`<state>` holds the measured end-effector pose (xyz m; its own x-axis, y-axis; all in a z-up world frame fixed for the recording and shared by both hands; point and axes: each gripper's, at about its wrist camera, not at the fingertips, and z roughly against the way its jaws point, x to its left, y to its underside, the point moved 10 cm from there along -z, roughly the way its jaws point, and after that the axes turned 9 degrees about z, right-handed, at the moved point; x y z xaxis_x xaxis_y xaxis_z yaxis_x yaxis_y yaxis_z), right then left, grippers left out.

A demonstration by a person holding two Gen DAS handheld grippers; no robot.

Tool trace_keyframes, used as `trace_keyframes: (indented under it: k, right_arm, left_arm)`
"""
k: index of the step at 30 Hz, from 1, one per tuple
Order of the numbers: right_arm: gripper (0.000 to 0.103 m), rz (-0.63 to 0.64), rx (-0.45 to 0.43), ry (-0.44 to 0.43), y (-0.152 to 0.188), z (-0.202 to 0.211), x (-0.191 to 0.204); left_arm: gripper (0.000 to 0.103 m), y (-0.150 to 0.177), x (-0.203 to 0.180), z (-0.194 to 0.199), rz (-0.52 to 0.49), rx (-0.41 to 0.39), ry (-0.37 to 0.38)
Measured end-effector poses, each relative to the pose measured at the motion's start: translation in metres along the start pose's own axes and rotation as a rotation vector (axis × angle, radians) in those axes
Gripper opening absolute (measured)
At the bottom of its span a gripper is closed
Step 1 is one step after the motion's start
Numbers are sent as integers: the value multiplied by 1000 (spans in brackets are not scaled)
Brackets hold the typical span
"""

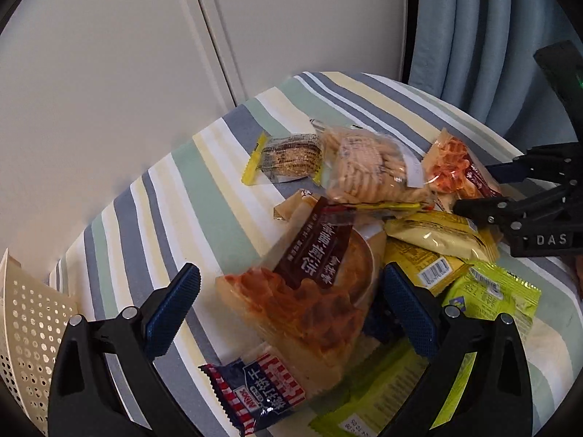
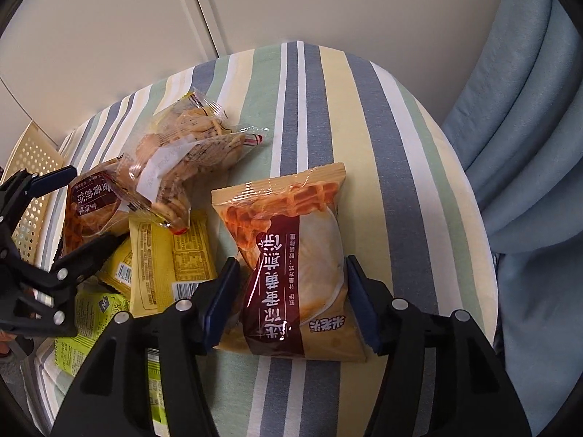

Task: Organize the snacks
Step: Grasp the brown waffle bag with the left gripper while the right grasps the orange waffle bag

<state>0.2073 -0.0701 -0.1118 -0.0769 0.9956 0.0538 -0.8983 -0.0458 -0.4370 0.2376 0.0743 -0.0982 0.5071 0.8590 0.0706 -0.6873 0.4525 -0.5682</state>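
Snacks lie in a loose pile on the striped counter (image 2: 364,109), which stands against a white cabinet (image 1: 109,73) with a blue curtain (image 2: 528,145) to one side. Left tongs (image 1: 291,306) are spread wide, their blue pads on either side of a waffle pack (image 1: 309,291) with a brown label; neither pad visibly presses it. A red-and-blue cracker pack (image 1: 255,393) lies just under the near end of that pack. Beyond it sit a clear biscuit bag (image 1: 364,167) and a small yellow-edged bar (image 1: 288,160), side by side and touching. Yellow packs (image 1: 437,236) and green packs (image 1: 492,291) overlap on the right of the pile. A cream perforated basket (image 1: 25,327) stands at the counter's left edge, apart from the pile. Right tongs (image 2: 291,302) are open about a second waffle pack (image 2: 291,255), which lies flat just beside the pile; the left pad is touching the wrapper, while contact at the right pad cannot be told.
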Motion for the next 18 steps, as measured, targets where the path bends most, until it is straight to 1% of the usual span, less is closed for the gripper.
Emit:
trace_keyframes:
  k: [3, 5, 6, 10, 12, 14, 16, 18]
  right_arm:
    - [61, -6, -5, -12, 0, 0, 0]
    - [61, -13, -9, -20, 0, 0, 0]
    - [61, -15, -10, -25, 0, 1, 0]
    - [61, -20, -15, -35, 0, 1, -1]
    - [62, -20, -16, -39, 0, 1, -2]
    - [63, -22, -18, -44, 0, 1, -3]
    - [63, -24, -20, -48, 0, 2, -3]
    - [63, -26, -20, -51, 0, 2, -3]
  left_arm:
    - [101, -2, -1, -8, 10, 6, -2]
    - [101, -2, 3, -11, 20, 7, -26]
    - [101, -2, 8, -12, 32, 9, -36]
    - [101, 3, 27, -11, 119, 8, -19]
    - [96, 6, 42, -10, 170, 7, -21]
    - [80, 9, 53, -10, 212, 16, -7]
    - [77, 11, 64, -11, 248, 22, -2]
    - [76, 12, 71, -10, 261, 18, 3]
